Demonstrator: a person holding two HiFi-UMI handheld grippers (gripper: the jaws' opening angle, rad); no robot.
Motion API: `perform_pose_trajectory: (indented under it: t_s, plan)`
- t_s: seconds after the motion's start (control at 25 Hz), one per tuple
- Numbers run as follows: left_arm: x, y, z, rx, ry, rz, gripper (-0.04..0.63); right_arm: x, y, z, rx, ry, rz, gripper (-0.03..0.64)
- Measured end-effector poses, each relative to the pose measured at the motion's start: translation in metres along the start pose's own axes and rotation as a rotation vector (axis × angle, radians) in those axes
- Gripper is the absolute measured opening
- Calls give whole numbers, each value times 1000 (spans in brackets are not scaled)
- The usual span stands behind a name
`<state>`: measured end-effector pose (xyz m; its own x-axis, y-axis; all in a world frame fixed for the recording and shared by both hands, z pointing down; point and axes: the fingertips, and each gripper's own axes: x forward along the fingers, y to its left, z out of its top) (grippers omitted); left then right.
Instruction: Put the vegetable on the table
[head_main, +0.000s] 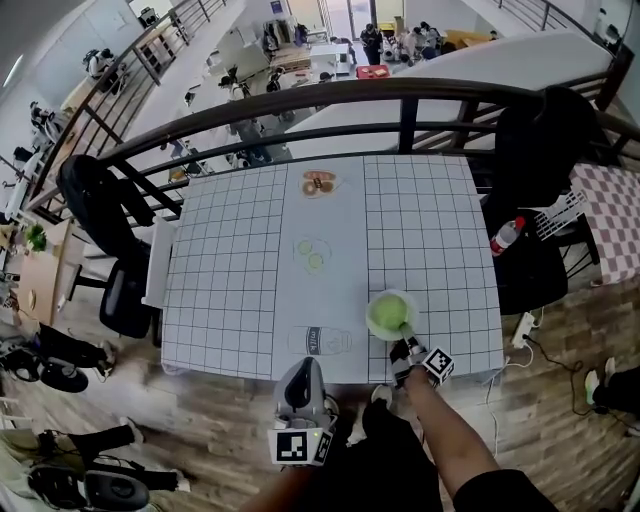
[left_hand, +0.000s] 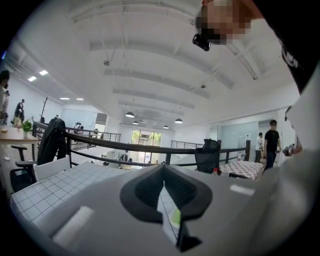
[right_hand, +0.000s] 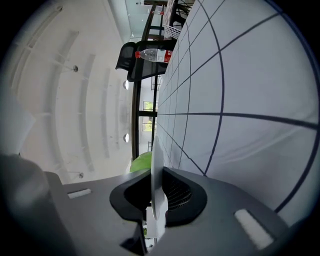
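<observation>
A round green vegetable lies on a small white plate near the table's front right. My right gripper is shut on the plate's near rim. In the right gripper view the plate stands edge-on between the jaws of the right gripper, and the vegetable shows behind it. My left gripper hovers at the table's front edge, left of the plate. In its own view the left gripper has its jaws together and holds nothing.
The table has a white grid cloth with printed pictures: a can, slices, a biscuit. A red-capped bottle lies on a dark chair at the right. A black railing runs behind the table.
</observation>
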<state>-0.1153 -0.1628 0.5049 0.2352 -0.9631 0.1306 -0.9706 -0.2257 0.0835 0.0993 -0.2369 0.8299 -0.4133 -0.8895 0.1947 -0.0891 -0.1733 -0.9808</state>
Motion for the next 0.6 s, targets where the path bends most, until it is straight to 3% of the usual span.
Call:
perform_pose_trajectory:
  t_s: [0.12,0.6]
  plan:
    - [-1,0,-2,-10,5,3,8,3,-3,1,10,-4,21,34]
    - [-5,-15,0,11,-3,-18,8,1,-14,-2,22,-13,-53,34]
